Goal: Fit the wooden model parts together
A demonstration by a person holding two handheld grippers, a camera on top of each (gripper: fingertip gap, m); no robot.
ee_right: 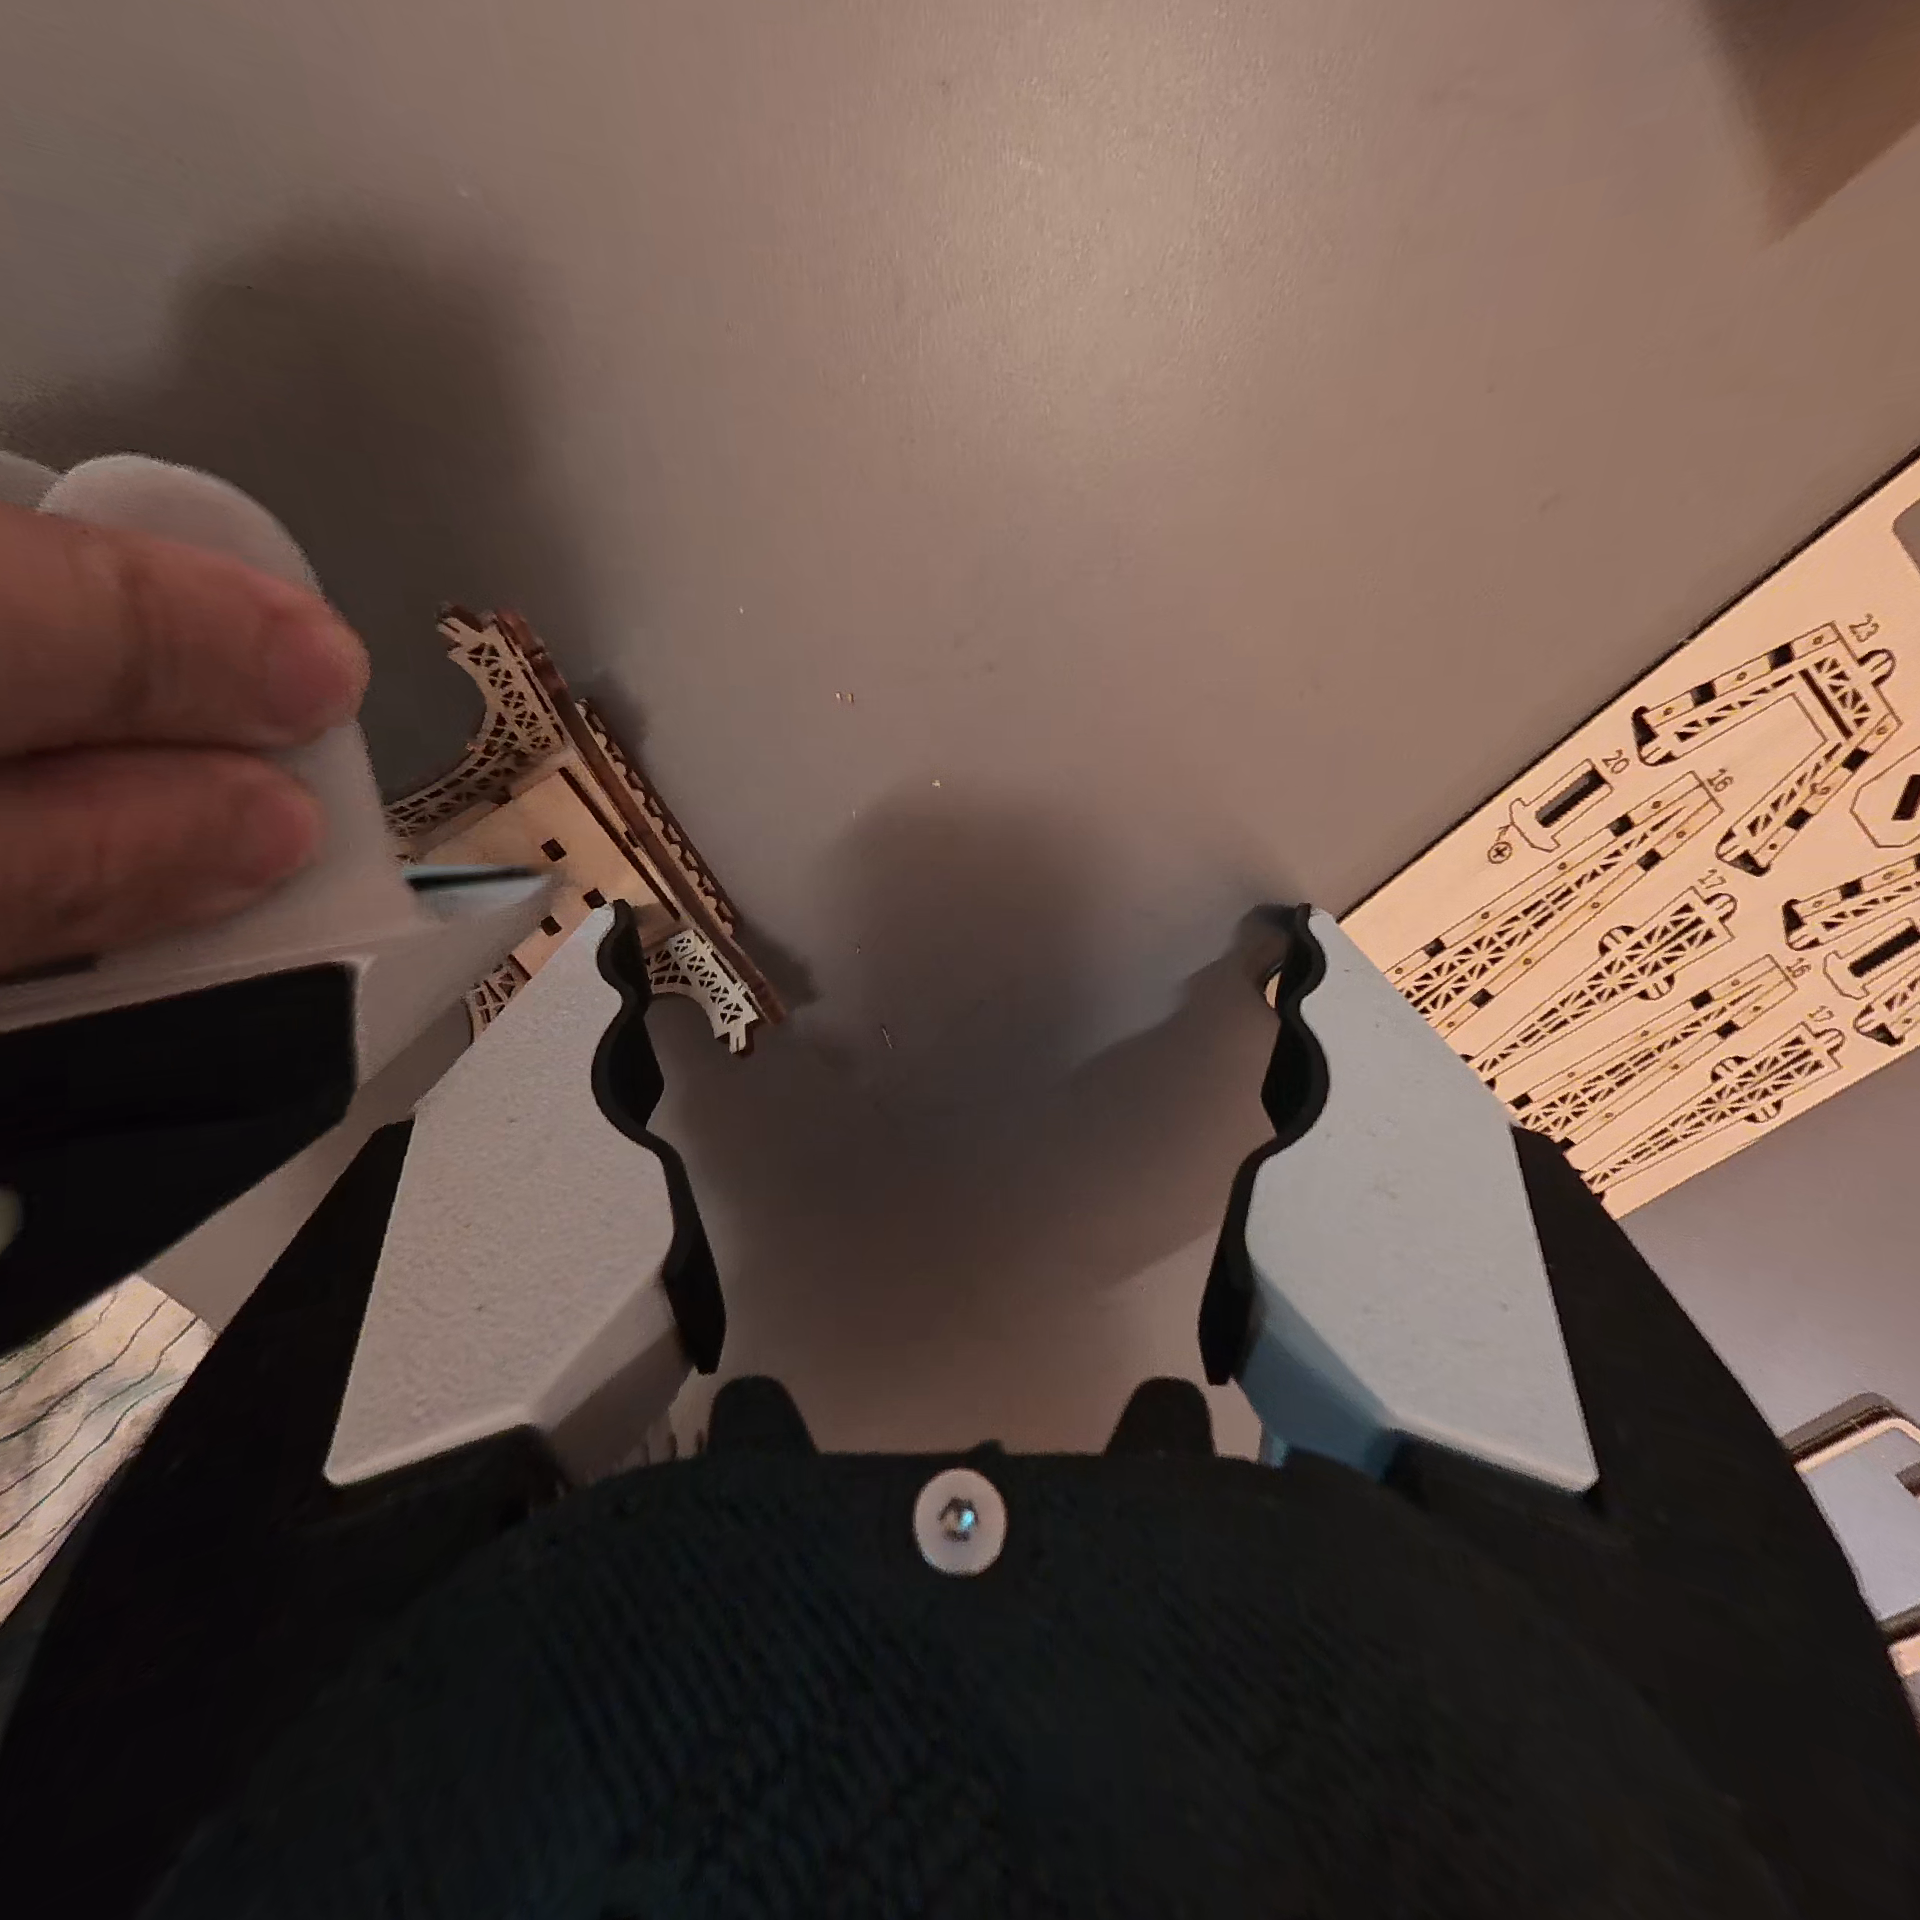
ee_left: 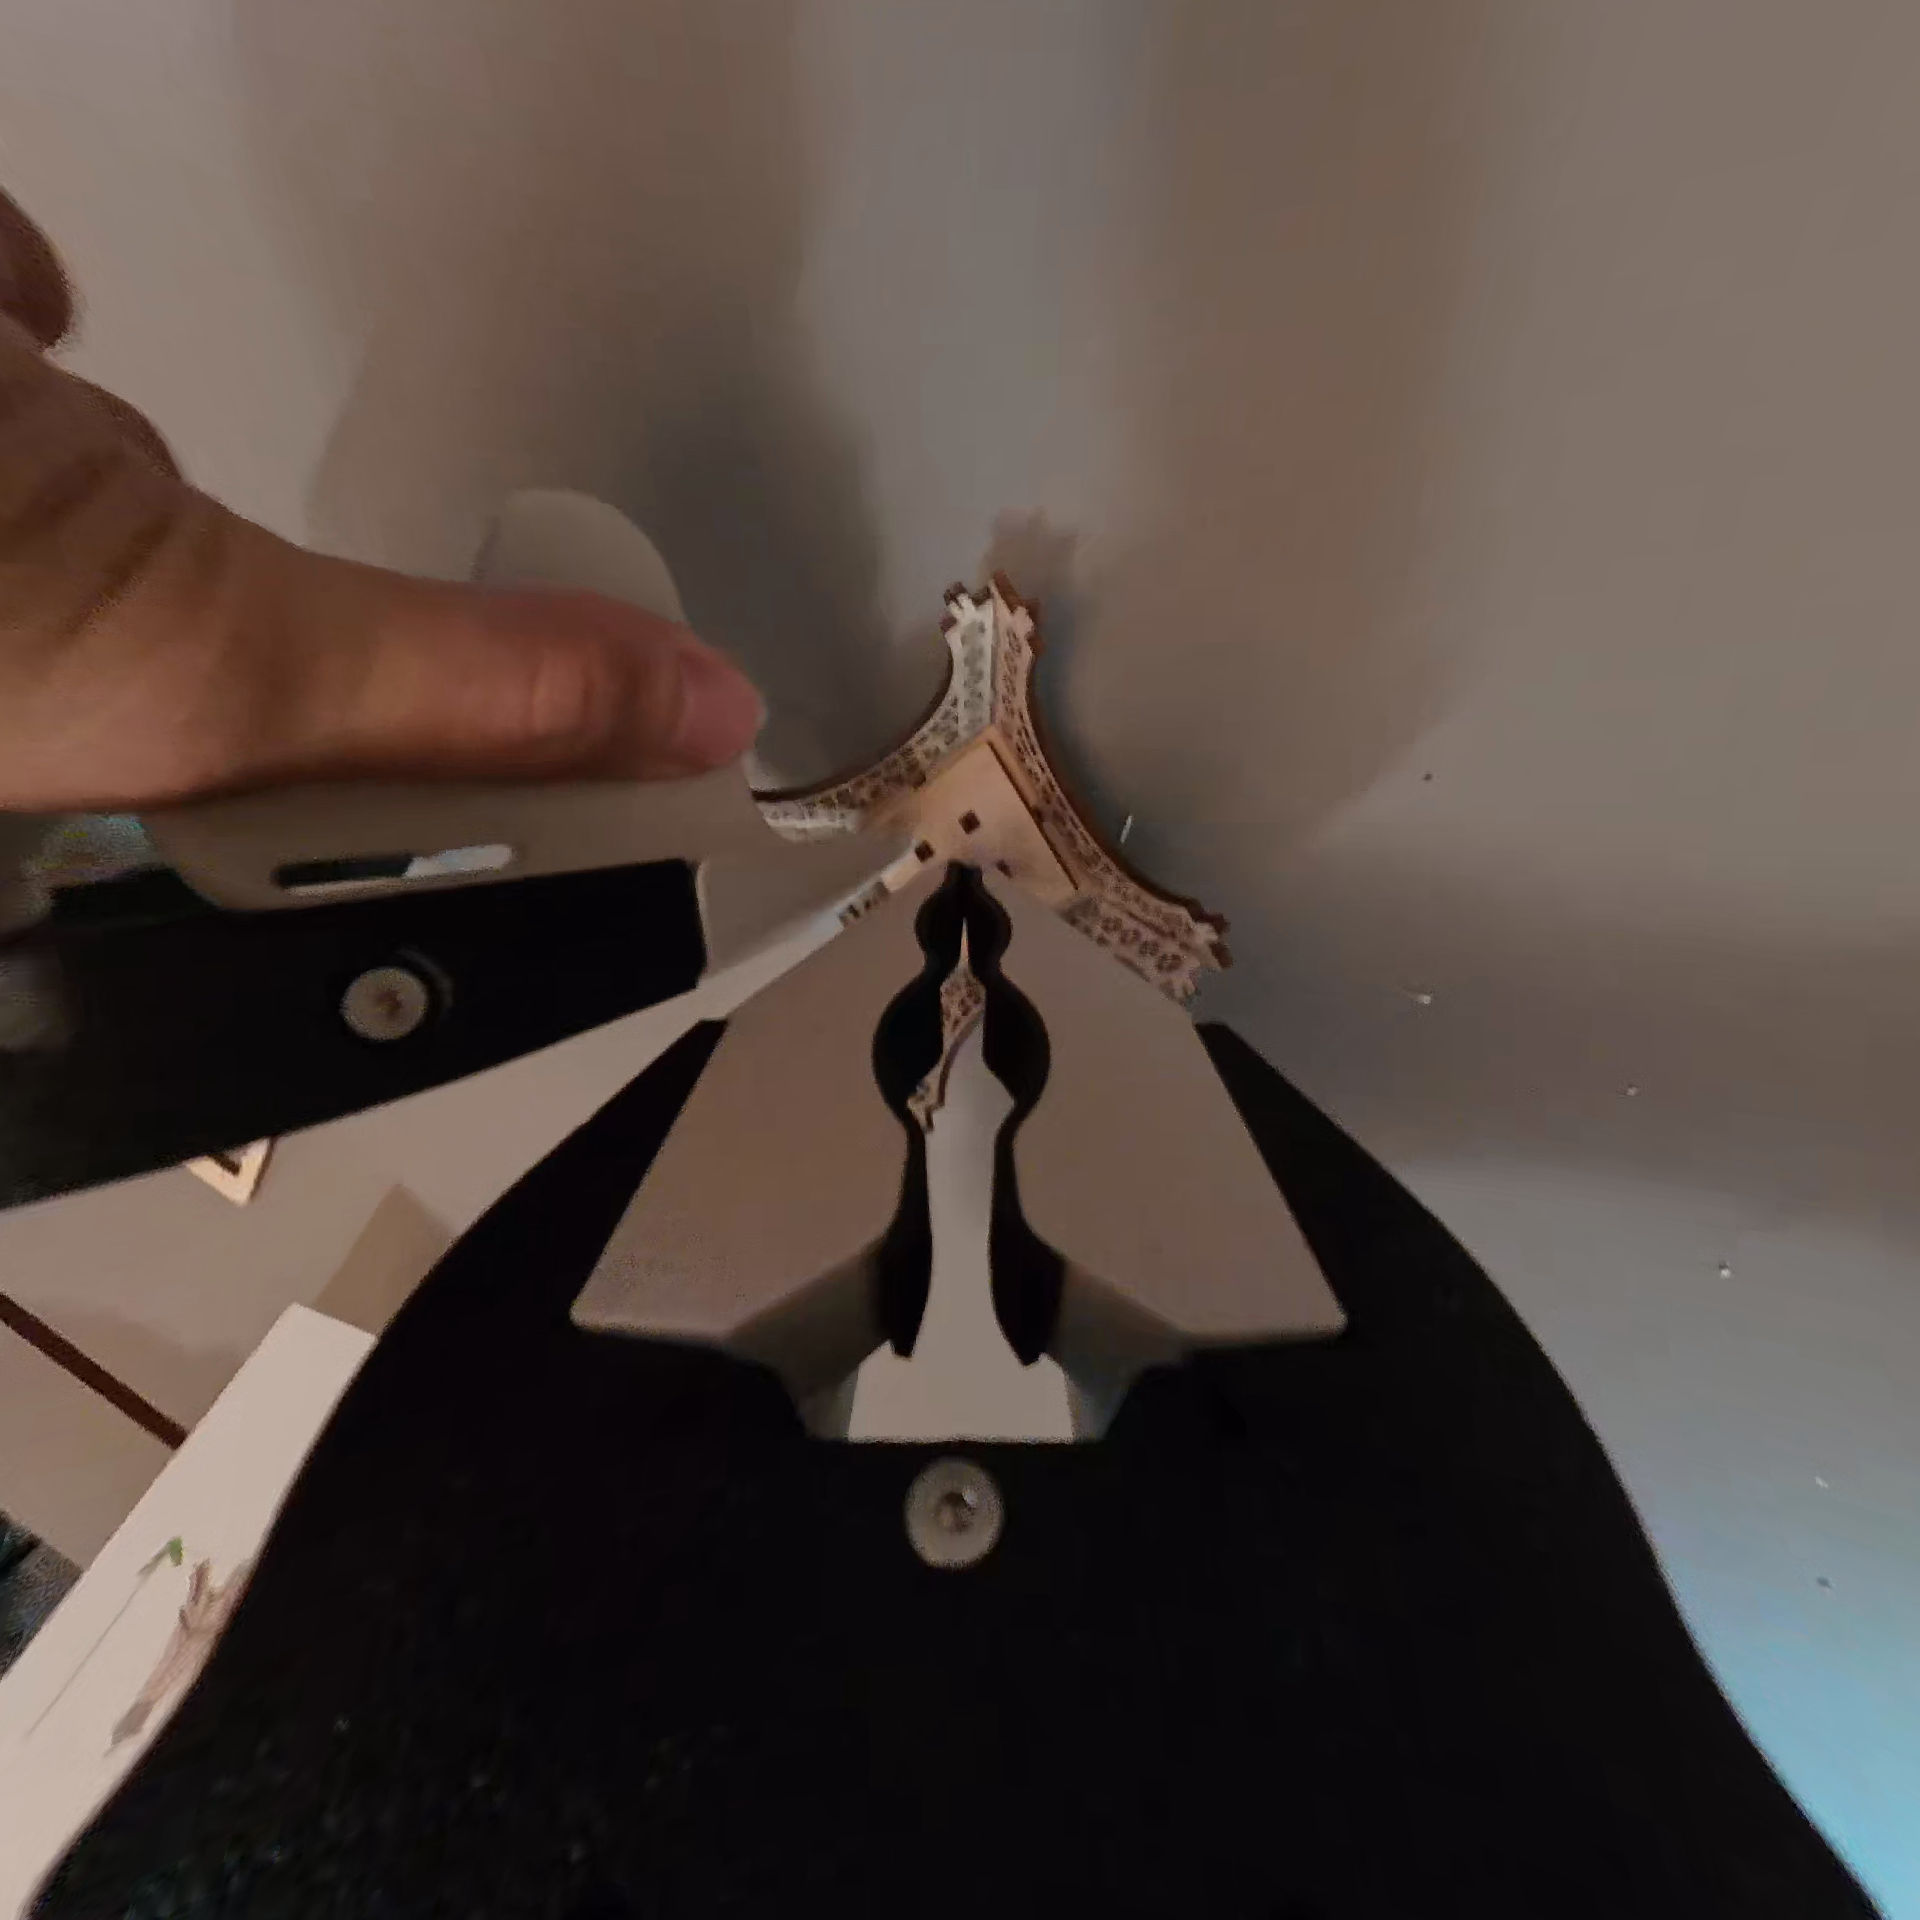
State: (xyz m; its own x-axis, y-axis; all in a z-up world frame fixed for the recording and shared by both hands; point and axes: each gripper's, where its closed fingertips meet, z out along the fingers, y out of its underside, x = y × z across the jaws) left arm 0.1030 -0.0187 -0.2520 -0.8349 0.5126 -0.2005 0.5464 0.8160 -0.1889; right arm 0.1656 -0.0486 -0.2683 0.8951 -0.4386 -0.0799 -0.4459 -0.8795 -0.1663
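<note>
On the grey surface (ee_right: 1039,364), the wooden model base (ee_left: 997,800) is resting while the left gripper (ee_left: 961,883) is clenching it. Right of the base, the right gripper (ee_right: 956,914) is hanging released, beside the parts sheet (ee_right: 1662,883).

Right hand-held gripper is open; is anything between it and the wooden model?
Nothing visible does. The right hand-held gripper has one fingertip already beside the wooden model, with only bare table between its fingers. The left hand-held gripper is shut on the model, on the side away from the open fingers.
</note>
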